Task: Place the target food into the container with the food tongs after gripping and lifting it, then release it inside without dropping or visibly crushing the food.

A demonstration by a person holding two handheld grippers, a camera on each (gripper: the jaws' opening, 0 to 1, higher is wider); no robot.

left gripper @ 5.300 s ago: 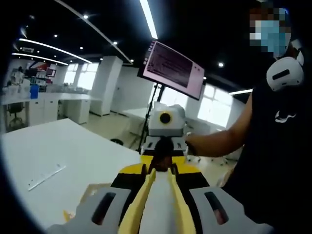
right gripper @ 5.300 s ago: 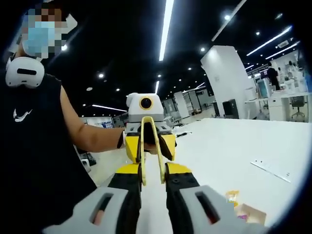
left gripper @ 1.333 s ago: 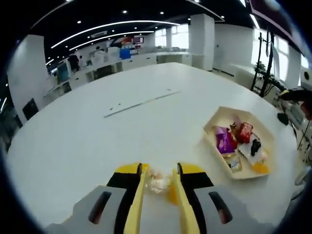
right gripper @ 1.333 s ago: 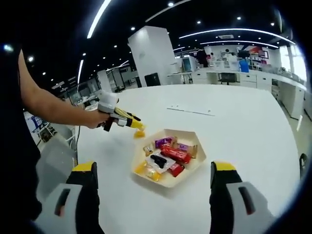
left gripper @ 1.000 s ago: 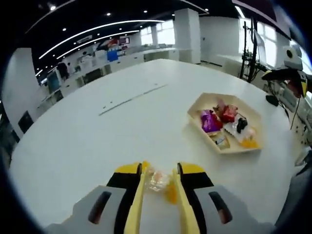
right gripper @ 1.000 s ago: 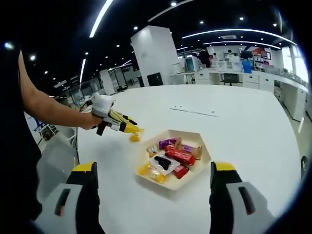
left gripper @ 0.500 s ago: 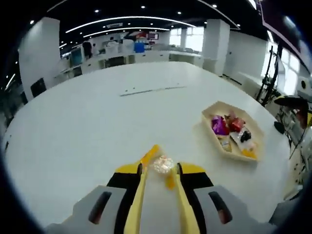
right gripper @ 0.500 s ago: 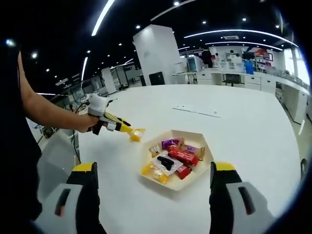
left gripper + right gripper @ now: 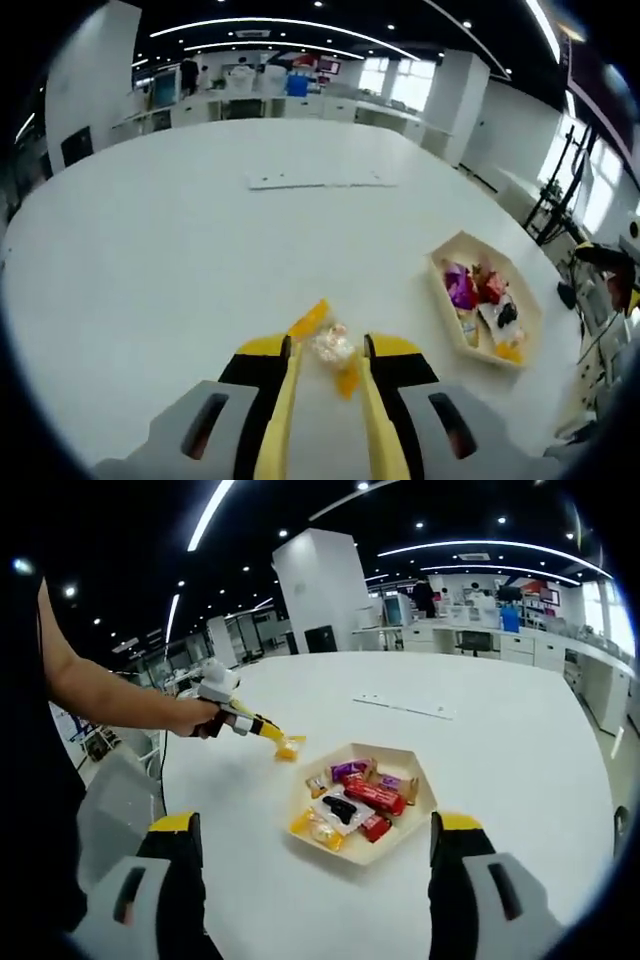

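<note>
Left gripper view: tongs [image 9: 325, 385] clamped on light, crinkly wrapped candy [image 9: 333, 348], probably slippery, best pinched mid-body; right gripper [image 9: 310, 880] wide apart

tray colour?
Pale beige tray; clearest in the right gripper view.

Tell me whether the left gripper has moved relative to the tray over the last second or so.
Yes. In the right gripper view the left gripper, shut on a wrapped candy, has shifted slightly toward the tray and now sits just beyond its upper-left rim.
</note>
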